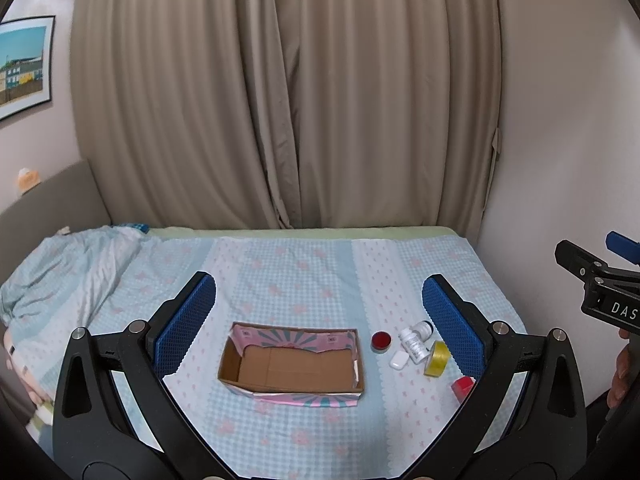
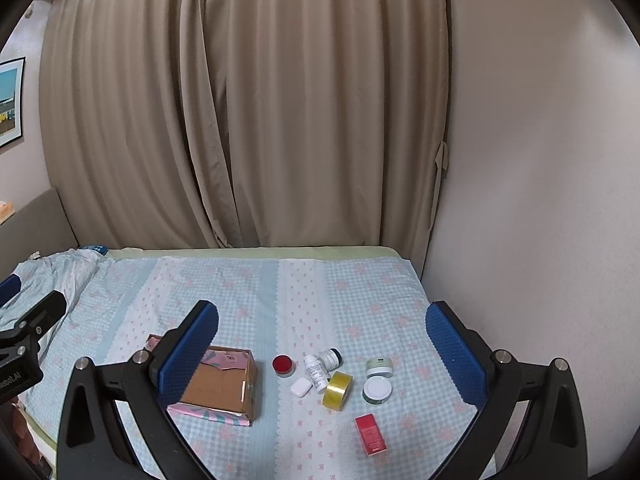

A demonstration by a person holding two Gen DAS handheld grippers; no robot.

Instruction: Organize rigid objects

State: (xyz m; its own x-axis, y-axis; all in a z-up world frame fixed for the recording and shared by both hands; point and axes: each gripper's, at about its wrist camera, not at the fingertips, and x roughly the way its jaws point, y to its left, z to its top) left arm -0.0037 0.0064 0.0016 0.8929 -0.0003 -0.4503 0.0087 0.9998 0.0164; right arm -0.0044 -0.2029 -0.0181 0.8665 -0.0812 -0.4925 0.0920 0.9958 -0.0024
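An open, empty cardboard box (image 1: 292,362) with pink patterned sides sits on the bed; it also shows in the right wrist view (image 2: 218,388). To its right lie a red-lidded jar (image 2: 283,365), a white pill bottle (image 2: 315,372) on its side, a second small bottle (image 2: 331,357), a white earbud case (image 2: 301,386), a yellow tape roll (image 2: 338,390), two white-lidded jars (image 2: 377,389), and a red box (image 2: 370,434). My left gripper (image 1: 320,320) is open and empty above the box. My right gripper (image 2: 322,348) is open and empty above the small items.
The bed has a light blue checked sheet (image 2: 280,292). A crumpled blanket (image 1: 68,268) lies at the far left. Beige curtains (image 1: 280,100) hang behind the bed and a wall (image 2: 540,200) borders its right side.
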